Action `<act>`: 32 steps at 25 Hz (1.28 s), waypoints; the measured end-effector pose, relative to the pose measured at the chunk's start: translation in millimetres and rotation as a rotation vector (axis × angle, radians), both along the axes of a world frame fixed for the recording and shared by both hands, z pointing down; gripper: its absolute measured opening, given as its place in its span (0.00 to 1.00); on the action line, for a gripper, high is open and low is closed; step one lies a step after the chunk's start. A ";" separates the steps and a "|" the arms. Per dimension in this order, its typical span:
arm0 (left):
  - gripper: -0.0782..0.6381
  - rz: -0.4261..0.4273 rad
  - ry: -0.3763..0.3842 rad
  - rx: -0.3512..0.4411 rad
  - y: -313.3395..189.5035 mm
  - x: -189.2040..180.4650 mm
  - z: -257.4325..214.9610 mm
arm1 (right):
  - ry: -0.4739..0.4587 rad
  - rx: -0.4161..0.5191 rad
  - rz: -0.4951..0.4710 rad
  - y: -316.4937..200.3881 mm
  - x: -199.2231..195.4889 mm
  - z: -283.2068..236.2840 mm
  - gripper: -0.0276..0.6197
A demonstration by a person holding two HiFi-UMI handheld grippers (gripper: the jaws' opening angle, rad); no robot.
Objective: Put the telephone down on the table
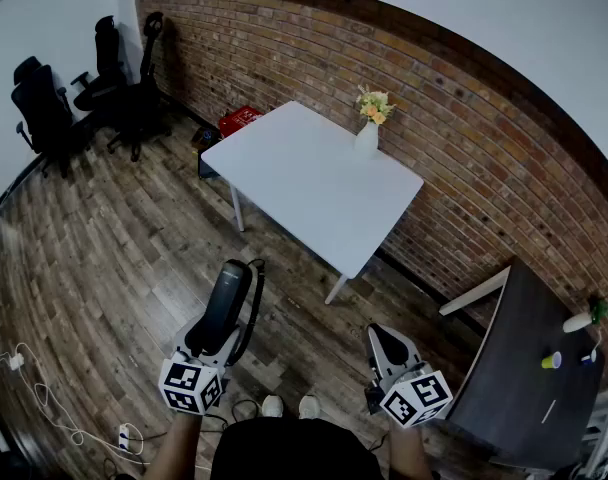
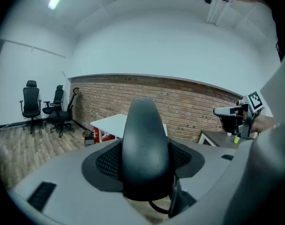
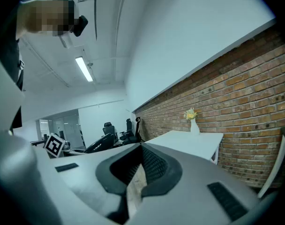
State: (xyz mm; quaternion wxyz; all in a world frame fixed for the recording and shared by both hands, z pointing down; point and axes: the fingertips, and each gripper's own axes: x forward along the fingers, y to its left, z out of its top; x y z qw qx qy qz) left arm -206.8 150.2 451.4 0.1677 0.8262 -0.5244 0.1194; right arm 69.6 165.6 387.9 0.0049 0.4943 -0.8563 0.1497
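A black telephone handset (image 1: 225, 301) stands up between the jaws of my left gripper (image 1: 217, 330), which is shut on it; its dark cord (image 1: 254, 308) loops down the right side. In the left gripper view the handset (image 2: 145, 144) fills the middle and hides much of the gripper (image 2: 147, 175). My right gripper (image 1: 386, 340) hangs low on the right, shut with nothing in it (image 3: 135, 172). The white table (image 1: 304, 183) stands ahead against the brick wall, well beyond both grippers, and shows in both gripper views (image 2: 109, 122) (image 3: 189, 142).
A white vase of flowers (image 1: 368, 130) stands at the table's far edge. A dark desk (image 1: 519, 368) with small items is at the right. Black office chairs (image 1: 44, 108) stand far left, a red box (image 1: 239, 120) sits by the wall, and cables (image 1: 44, 398) lie on the floor.
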 end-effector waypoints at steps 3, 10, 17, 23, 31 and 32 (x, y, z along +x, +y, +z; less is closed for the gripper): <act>0.49 0.006 0.012 0.002 9.3 6.0 -3.4 | 0.003 0.005 -0.008 8.3 0.2 -3.3 0.08; 0.49 0.027 0.016 0.014 21.4 19.6 -9.3 | 0.009 0.016 -0.004 21.9 3.7 -8.0 0.08; 0.49 0.024 0.013 0.015 28.1 7.1 -7.2 | -0.024 0.024 0.001 25.0 -3.5 -12.3 0.08; 0.49 0.036 0.016 0.025 32.7 -6.5 -2.2 | -0.030 0.016 0.021 31.3 -14.6 -7.7 0.08; 0.49 0.043 0.012 0.029 41.4 -20.0 0.8 | -0.018 0.013 0.030 43.0 -24.9 -3.5 0.08; 0.49 0.043 0.007 0.029 41.3 -21.2 1.1 | -0.022 0.012 0.030 42.5 -25.4 -3.3 0.08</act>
